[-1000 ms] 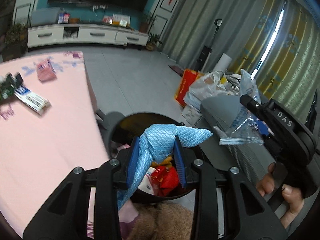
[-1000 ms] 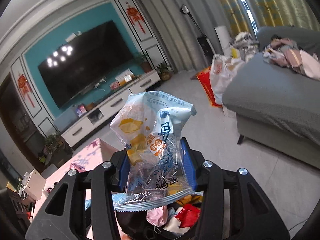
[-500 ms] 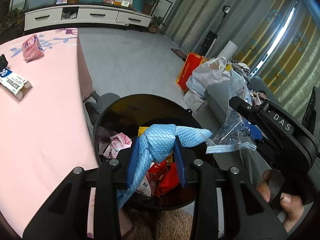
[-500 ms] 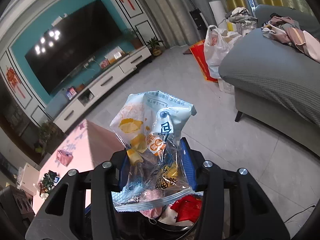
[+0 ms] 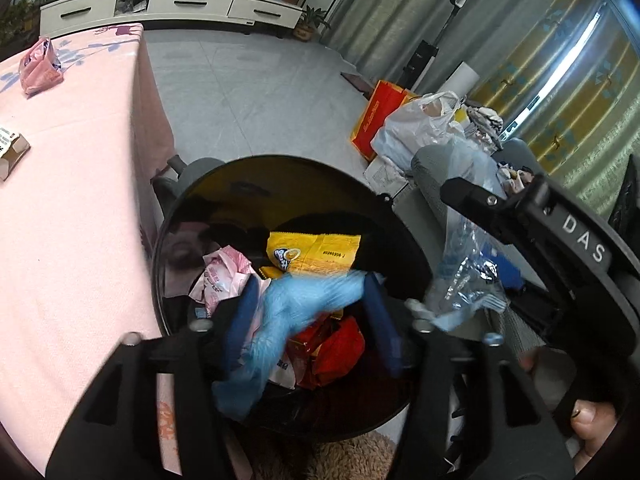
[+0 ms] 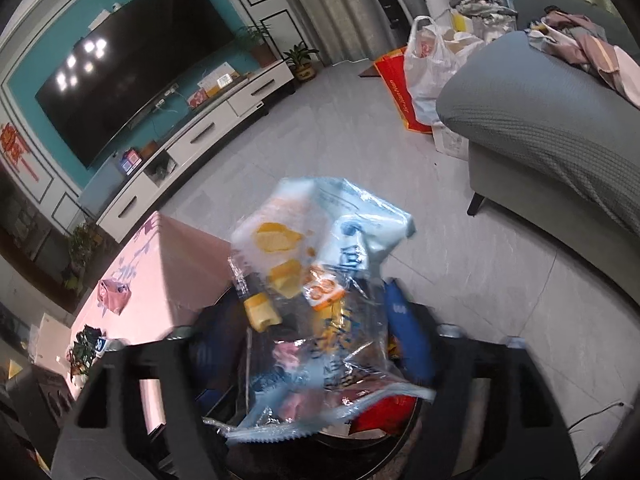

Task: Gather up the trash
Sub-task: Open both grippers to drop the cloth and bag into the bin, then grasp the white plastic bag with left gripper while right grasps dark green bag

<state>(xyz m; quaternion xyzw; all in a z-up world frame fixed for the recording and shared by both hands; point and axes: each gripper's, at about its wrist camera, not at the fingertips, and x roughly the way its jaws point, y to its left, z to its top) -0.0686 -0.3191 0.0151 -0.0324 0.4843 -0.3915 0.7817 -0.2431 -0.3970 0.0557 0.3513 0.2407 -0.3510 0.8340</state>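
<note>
My left gripper (image 5: 310, 320) stands open above the black round trash bin (image 5: 188, 216). A light blue cloth-like wrapper (image 5: 288, 320) hangs blurred between its spread fingers, over the bin's contents. My right gripper (image 6: 316, 336) is also open. A clear blue snack bag (image 6: 320, 280) with yellow print is blurred between its fingers above the bin (image 6: 384, 432). The right gripper also shows in the left wrist view (image 5: 480, 288) at the bin's right rim with the bag (image 5: 468, 280).
The bin holds a yellow packet (image 5: 312, 252), pink wrappers (image 5: 222, 276) and red packets (image 5: 332, 352). The pink-clothed table (image 5: 72, 200) left of the bin carries a pink pouch (image 5: 38, 66) and a small box (image 5: 10, 152). A grey sofa (image 6: 540, 120) and bags (image 5: 412, 120) stand to the right.
Both grippers moved down over the bin and their fingers spread apart. The blue wrapper and the snack bag are now blurred and slipping between the opened fingers.
</note>
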